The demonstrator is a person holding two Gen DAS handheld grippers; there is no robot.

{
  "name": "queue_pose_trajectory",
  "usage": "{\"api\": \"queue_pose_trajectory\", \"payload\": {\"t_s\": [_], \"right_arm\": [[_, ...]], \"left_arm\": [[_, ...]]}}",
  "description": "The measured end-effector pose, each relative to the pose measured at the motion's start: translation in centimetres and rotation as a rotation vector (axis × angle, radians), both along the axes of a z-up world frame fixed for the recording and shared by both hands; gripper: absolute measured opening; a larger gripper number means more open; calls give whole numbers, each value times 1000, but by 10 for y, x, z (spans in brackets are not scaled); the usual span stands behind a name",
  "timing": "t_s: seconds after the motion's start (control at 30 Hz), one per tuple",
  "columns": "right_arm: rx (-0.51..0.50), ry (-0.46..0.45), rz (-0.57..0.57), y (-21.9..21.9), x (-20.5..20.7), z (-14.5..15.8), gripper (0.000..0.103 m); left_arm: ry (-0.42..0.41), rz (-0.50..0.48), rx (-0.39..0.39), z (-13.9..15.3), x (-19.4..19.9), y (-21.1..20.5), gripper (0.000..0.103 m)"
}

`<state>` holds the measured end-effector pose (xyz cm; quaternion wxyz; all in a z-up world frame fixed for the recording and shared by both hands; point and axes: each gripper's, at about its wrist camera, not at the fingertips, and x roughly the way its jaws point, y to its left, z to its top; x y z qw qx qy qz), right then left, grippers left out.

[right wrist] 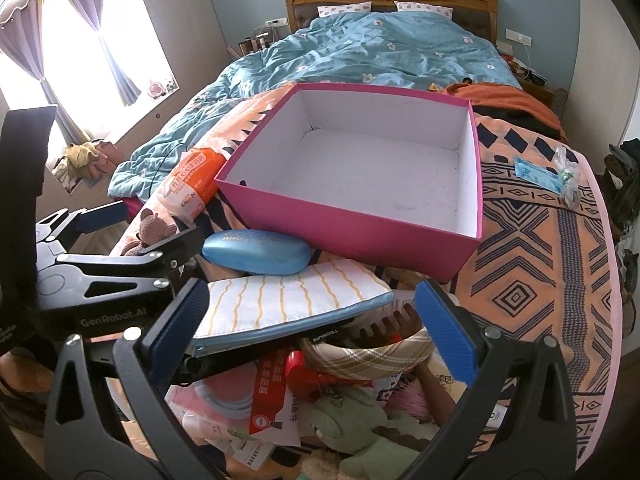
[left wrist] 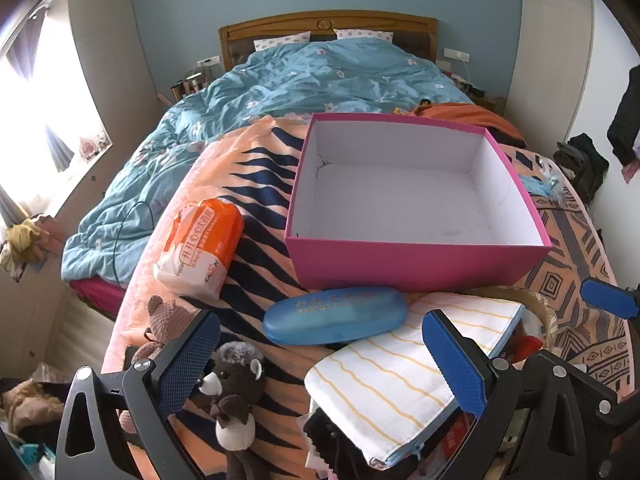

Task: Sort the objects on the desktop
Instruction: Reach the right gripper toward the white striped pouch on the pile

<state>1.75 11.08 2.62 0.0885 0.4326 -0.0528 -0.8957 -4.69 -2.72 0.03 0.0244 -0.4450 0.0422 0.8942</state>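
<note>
An empty pink box (left wrist: 416, 266) (right wrist: 344, 224) with a white inside stands on the patterned blanket. In front of it lie a blue glasses case (left wrist: 334, 315) (right wrist: 256, 252) and a white pouch with yellow stripes (left wrist: 416, 372) (right wrist: 288, 300). An orange tissue pack (left wrist: 200, 246) (right wrist: 192, 186) lies to the left. My left gripper (left wrist: 320, 358) hangs open above a grey plush bear (left wrist: 236, 396) and the pouch. My right gripper (right wrist: 310, 328) is open over a pile with a plaid headband (right wrist: 372, 354), a comb and a green plush (right wrist: 352, 420).
A brown plush (left wrist: 168, 316) (right wrist: 154, 230) lies at the blanket's left edge. A blue card (right wrist: 536, 176) and a small clear bag (right wrist: 568, 180) sit right of the box. Behind it spreads the bed with a blue duvet (left wrist: 304, 80). The floor drops off to the left.
</note>
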Motion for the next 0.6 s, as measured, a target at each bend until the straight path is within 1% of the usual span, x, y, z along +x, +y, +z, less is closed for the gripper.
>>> {"api": "queue_pose_trajectory", "payload": {"t_s": [0.6], "right_arm": [[-14, -5, 22, 1, -9, -2, 102]], "left_arm": [[-16, 10, -4, -7, -4, -3, 103]]}}
